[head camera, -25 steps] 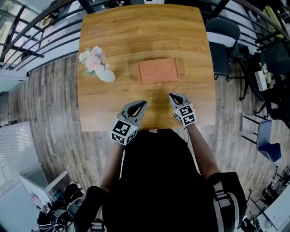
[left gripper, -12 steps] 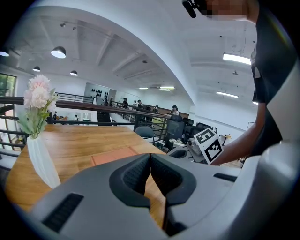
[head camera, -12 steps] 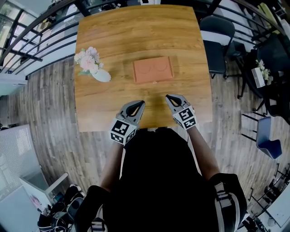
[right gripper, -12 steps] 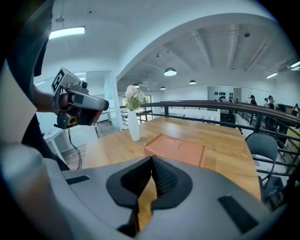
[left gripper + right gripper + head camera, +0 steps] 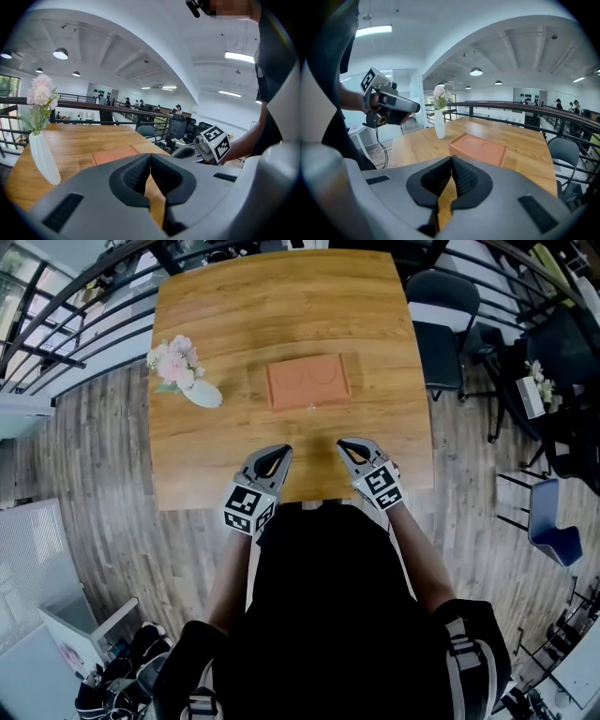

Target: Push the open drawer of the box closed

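Near table (image 5: 281, 315) edge: left gripper (image 5: 274, 453) and right gripper (image 5: 348, 445), jaws pressed together on both, nothing pinched. Straight ahead between them, well apart, sits the box (image 5: 307, 382), long axis crosswise (right looks marginally nearer), mid-table.

Left gripper (image 5: 150, 159), jaws pressed together with nothing between them; flat orange box (image 5: 117, 153) ahead of the tips on a wooden table (image 5: 84, 138); white vase (image 5: 43, 157) of pink flowers to the left; right gripper (image 5: 180, 152) to the right.
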`<action>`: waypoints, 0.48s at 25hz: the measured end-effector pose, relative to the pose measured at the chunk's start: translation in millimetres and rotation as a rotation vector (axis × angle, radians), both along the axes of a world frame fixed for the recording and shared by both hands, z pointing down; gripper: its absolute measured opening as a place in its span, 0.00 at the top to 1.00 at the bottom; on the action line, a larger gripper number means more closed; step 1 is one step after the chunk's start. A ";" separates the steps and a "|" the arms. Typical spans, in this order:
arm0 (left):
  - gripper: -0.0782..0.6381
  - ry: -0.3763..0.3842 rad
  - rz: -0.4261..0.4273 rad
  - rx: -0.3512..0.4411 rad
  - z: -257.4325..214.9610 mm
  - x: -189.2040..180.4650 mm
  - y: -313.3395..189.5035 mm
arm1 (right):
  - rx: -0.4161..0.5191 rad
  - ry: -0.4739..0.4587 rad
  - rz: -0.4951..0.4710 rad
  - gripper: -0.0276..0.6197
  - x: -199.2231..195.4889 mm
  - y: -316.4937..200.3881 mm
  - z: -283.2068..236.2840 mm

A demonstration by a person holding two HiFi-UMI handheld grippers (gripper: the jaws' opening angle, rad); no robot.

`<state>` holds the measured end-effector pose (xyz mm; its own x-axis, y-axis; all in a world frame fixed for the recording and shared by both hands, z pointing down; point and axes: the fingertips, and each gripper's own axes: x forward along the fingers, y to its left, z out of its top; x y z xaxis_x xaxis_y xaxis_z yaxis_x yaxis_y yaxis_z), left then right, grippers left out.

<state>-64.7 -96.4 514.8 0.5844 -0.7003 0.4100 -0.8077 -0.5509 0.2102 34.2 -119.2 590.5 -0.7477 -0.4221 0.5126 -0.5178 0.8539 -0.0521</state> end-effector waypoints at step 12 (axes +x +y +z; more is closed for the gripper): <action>0.86 -0.018 0.000 0.001 3.9 25.3 9.5 | 0.020 -0.019 -0.033 0.93 18.9 10.6 -10.0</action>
<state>-39.4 -86.9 518.7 0.5773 -0.7007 0.4193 -0.8111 -0.5514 0.1952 53.1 -108.6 580.4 -0.7711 -0.4070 0.4897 -0.4885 0.8714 -0.0451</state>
